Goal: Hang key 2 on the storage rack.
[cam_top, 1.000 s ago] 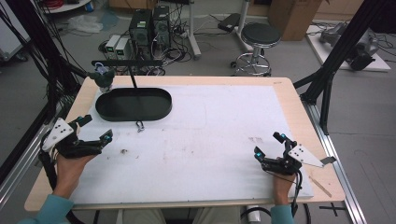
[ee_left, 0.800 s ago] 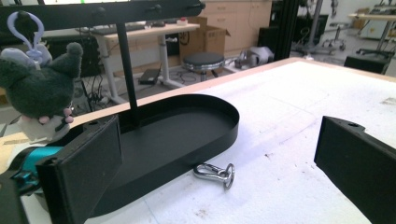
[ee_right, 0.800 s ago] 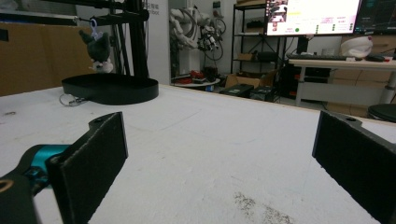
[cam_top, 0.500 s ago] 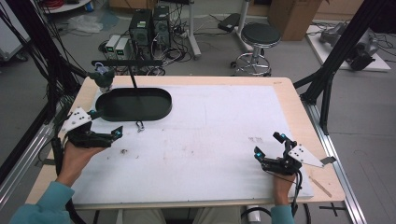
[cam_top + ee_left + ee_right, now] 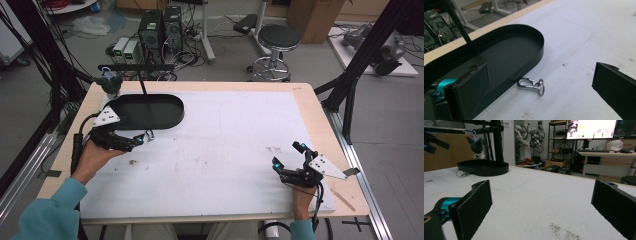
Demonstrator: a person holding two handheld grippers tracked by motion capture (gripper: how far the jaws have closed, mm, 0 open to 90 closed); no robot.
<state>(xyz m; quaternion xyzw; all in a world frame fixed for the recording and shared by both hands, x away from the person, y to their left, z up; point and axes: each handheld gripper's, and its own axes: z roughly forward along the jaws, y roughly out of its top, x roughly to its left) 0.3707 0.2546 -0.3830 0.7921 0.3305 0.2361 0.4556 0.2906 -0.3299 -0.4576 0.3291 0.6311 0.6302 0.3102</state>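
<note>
White covering spreads over the tabletop [image 5: 225,150], with a black oval tray [image 5: 150,112] at the upper left of the high view. Just beside the tray's near wall I see the metal clasp [image 5: 531,83]: a small shiny silver snap hook joined to a round ring, lying flat on the white surface. My left gripper [image 5: 131,142] sits close to it with jaws spread wide, holding nothing. My right gripper [image 5: 289,161] rests at the lower right of the high view, also spread and empty, well apart from the clasp.
</note>
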